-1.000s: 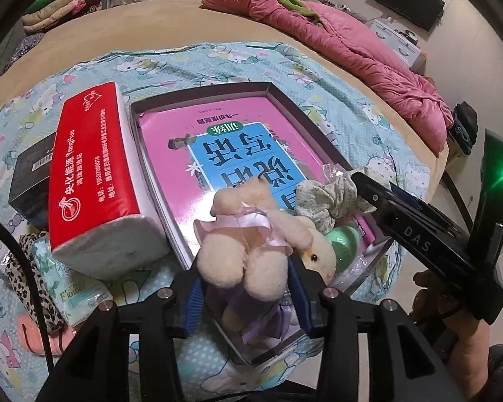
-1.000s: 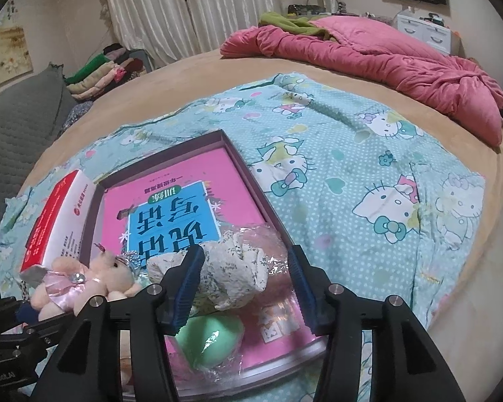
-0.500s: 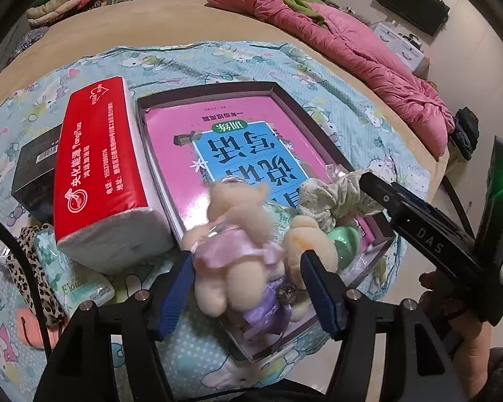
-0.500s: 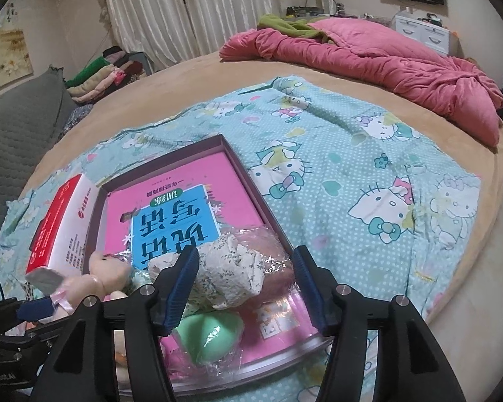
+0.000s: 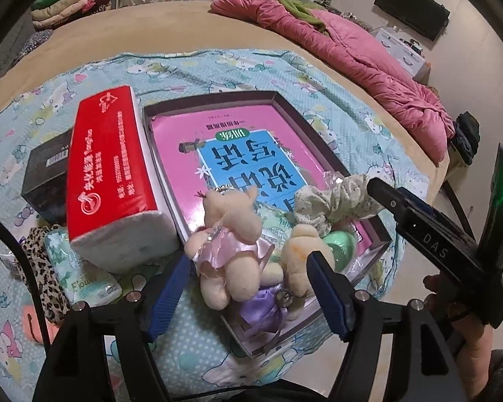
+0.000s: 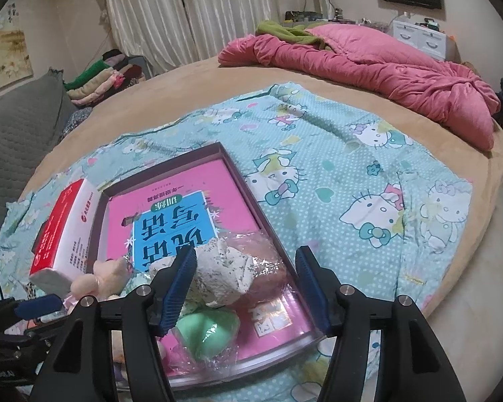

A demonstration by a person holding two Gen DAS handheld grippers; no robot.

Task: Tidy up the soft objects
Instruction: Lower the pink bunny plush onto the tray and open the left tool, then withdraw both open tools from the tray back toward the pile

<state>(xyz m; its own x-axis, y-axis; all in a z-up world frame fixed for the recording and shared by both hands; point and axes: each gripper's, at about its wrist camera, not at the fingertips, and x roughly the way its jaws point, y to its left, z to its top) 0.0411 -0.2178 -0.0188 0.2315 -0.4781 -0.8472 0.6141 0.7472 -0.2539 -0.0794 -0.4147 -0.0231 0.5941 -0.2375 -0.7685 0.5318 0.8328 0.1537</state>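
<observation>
Plush bears (image 5: 233, 251) lie between the spread left gripper (image 5: 248, 289) fingers (image 5: 325, 296).

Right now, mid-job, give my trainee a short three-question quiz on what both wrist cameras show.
1. True or false: the left gripper is shut on the plush bear in the pink dress.
2. Which item lies between the right gripper's fingers: A) red tissue pack, B) floral fabric scrunchie, C) black box?
3. Fill in: the green sponge lies inside the purple-rimmed ____.

Key
1. False: the gripper is open, the bear loose.
2. B, the floral fabric scrunchie.
3. tray.
</observation>
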